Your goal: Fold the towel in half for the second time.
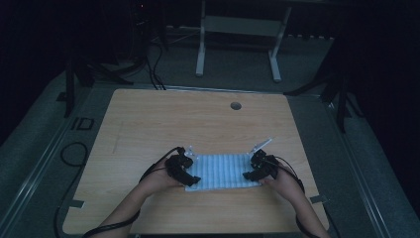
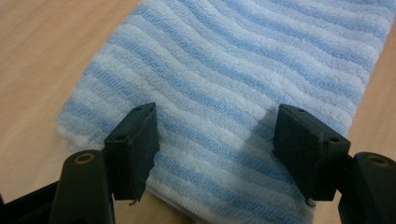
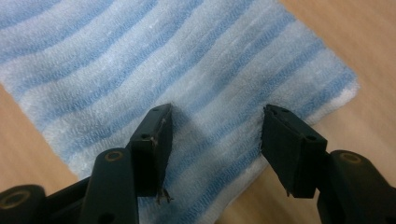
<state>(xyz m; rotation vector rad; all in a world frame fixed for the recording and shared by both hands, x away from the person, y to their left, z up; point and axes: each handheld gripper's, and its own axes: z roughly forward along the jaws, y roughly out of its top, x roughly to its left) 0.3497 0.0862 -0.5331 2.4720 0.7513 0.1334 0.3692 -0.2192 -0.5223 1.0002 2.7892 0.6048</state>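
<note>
A blue and white striped towel [image 1: 222, 171] lies flat on the wooden table [image 1: 148, 129], near the edge closest to you and a little right of the table's middle. You hold one gripper at each short end of it. Your left gripper [image 1: 184, 171] sits over the towel's left end, at the near left corner, and your right gripper [image 1: 257, 171] sits over the right end, at the near right corner, so the cloth stretches between them. In the left gripper view, the towel [image 2: 233, 79] spreads away from the jaws, which stand apart with the striped pile showing across the whole gap; the pads do not press on the cloth, and the folded edge of the towel runs just below the tips, with bare table at either side. In the right gripper view, the towel [image 3: 154, 65] likewise fills the space ahead, and the jaws stand wide with nothing pinched between them, their tips low over the cloth near its corner; whether the tips touch the pile cannot be told. So both grippers are open and hold nothing. Your forearms come in from the near edge of the table, angled inward toward each other, with your left hand [image 1: 158, 179] and right hand [image 1: 285, 181] low over the tabletop and the grippers pointing forward and down at the towel. A cable trails back from each gripper along your arm.
</note>
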